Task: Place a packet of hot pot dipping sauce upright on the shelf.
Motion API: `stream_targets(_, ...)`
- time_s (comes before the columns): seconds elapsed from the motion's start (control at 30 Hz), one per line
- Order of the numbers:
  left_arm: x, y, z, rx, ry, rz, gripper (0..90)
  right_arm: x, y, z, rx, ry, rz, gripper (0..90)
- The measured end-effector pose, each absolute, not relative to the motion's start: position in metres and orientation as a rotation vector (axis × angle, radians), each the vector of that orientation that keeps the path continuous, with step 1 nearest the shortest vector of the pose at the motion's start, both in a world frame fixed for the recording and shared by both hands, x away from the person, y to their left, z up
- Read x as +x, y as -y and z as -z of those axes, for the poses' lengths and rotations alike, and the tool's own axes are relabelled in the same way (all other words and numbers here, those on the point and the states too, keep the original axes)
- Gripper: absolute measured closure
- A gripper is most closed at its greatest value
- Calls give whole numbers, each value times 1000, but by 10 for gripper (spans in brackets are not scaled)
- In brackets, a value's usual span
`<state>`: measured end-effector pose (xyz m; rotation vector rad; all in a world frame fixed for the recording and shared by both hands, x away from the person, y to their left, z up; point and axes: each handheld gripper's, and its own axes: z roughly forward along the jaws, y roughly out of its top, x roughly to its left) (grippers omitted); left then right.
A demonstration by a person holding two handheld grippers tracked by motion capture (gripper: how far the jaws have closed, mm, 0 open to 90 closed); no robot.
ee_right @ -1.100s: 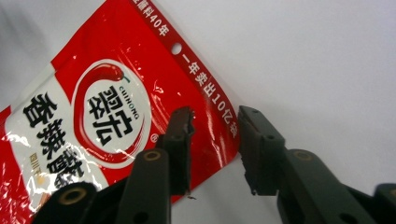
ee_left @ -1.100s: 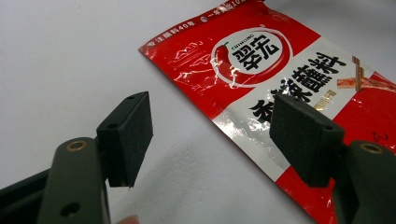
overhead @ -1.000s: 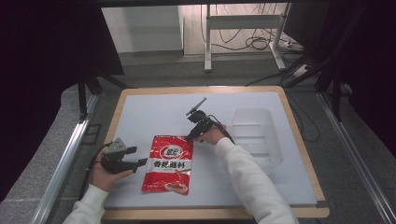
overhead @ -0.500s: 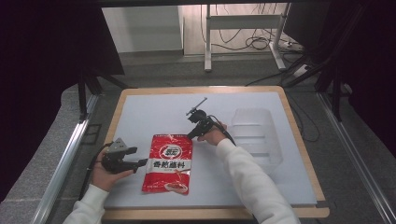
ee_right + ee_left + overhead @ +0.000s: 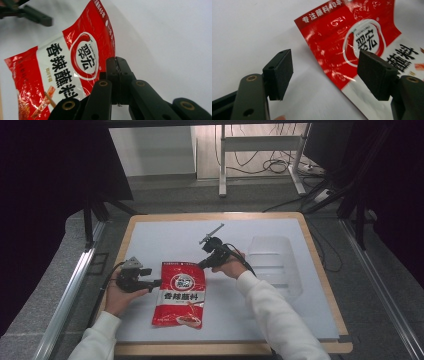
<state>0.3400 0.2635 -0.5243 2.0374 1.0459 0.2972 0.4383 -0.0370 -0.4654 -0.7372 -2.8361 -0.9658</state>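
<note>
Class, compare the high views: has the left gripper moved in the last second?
Yes: the left gripper has shifted away from the table's near wooden edge.

In the right gripper view, the closed right gripper covered the near edge of the red packet, so whether it pinched that edge could not be told. The left gripper beyond the packet was blurred and cut off by the top edge.

In the left gripper view, the packet's far end ran out of frame.
</note>
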Motion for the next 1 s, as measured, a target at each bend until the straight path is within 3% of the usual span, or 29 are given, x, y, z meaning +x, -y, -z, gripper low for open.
stream_targets(0.6,383,-245,535,2024,-973,-175,312,426,38,459,-620,2864,989,892)
stream_targets(0.8,379,-242,534,2063,-922,-182,445,424,39,459,-599,2872,992,892)
stream_targets(1.0,366,-246,527,2079,-884,-190,664,424,40,462,-605,2881,986,891)
